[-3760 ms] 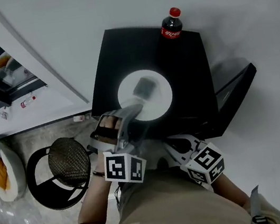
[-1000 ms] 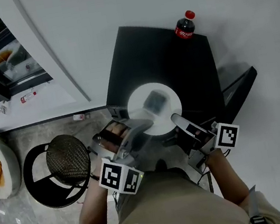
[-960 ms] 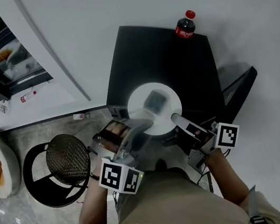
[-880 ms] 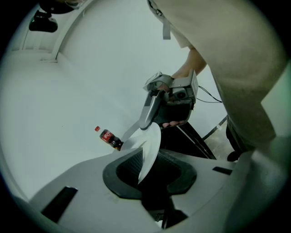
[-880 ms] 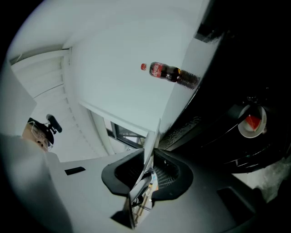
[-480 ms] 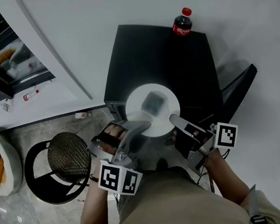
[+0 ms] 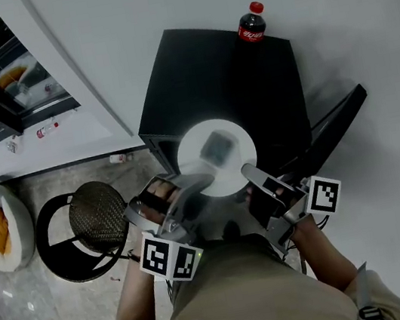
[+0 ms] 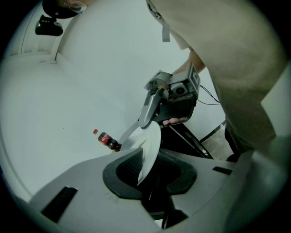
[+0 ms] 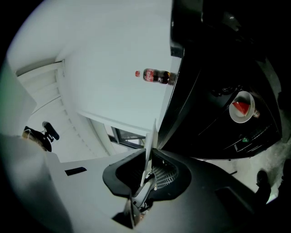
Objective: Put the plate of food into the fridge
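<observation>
L gripper (image 7: 198,180) pinching plate of food (image 7: 198,142) at near-left rim; R gripper (image 7: 249,173) jaws just closing on its right rim. Plate hanging above fridge (image 7: 229,66) front edge, opening lying below, facing the holder.

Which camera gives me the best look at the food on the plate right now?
The head view. It looks down on the plate, so the greyish food on it shows whole. The left gripper view shows the plate nearly edge-on, the right gripper view only a thin rim; neither shows the food.
</observation>
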`<move>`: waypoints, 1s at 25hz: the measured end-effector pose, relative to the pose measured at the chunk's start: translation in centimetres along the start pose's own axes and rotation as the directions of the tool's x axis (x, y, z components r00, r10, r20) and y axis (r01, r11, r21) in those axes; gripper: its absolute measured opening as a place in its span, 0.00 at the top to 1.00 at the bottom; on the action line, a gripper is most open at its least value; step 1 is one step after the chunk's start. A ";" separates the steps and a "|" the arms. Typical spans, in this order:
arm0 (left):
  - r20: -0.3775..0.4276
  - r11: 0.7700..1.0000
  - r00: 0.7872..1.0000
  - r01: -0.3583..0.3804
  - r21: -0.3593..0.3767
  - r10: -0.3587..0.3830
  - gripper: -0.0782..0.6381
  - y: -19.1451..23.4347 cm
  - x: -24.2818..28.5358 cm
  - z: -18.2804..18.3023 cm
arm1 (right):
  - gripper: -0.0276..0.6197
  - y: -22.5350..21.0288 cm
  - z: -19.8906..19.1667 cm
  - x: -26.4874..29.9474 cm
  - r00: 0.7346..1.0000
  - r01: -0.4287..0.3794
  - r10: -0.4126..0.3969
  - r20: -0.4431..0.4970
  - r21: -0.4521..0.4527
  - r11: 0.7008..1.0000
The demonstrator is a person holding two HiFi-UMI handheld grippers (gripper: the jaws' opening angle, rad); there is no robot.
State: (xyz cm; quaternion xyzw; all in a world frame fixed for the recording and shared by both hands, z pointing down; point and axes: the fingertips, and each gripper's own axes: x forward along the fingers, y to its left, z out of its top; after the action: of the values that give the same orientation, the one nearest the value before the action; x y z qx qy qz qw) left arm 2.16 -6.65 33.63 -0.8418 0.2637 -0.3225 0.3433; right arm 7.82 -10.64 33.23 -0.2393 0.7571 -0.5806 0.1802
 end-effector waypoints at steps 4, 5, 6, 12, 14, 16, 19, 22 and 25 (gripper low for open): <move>-0.011 1.000 1.000 -0.009 -0.002 0.009 0.78 -0.7 0.1 1.7 | 0.88 0.3 0.1 -1.8 1.000 -0.014 0.014 -0.008 0.014 1.000; -0.015 1.000 1.000 -0.013 -0.003 0.012 0.78 -0.8 0.1 2.0 | 0.88 0.4 0.1 -2.0 1.000 -0.017 0.017 -0.014 0.012 1.000; -0.020 1.000 1.000 -0.016 -0.006 0.016 0.78 -1.0 0.2 2.1 | 0.88 0.3 0.1 -2.2 1.000 -0.019 0.019 -0.020 0.011 1.000; -0.072 1.000 0.997 -0.022 -0.022 0.020 0.78 -2.0 0.9 2.6 | 0.88 -0.4 0.3 -2.9 0.998 -0.030 0.032 -0.056 0.034 0.999; -0.089 0.999 0.996 -0.019 -0.027 0.017 0.78 -2.3 1.1 3.0 | 0.88 -0.5 0.4 -3.3 0.996 -0.041 0.044 -0.074 0.039 0.998; -0.101 0.999 0.995 -0.012 -0.034 0.009 0.78 -2.7 1.1 3.2 | 0.88 -0.6 0.3 -3.5 0.995 -0.047 0.051 -0.088 0.045 0.998; -0.115 0.999 0.993 -0.011 -0.038 0.007 0.78 -2.7 0.7 2.7 | 0.88 -0.6 -0.1 -3.1 0.993 -0.048 0.053 -0.105 0.045 0.998; -0.115 0.999 0.993 -0.015 -0.044 0.010 0.78 -2.6 0.4 2.4 | 0.88 -0.5 -0.3 -2.6 0.992 -0.051 0.055 -0.110 0.039 0.998; -0.101 0.999 0.995 -0.017 -0.046 0.012 0.78 -2.8 0.4 2.3 | 0.88 -0.5 -0.4 -2.6 0.993 -0.048 0.050 -0.108 0.020 0.999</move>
State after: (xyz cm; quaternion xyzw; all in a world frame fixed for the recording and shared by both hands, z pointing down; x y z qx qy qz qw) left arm 4.71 -4.27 34.56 -0.8302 0.2944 -0.3559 0.3120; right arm 9.83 -8.94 33.84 -0.1874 0.7662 -0.5948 0.1550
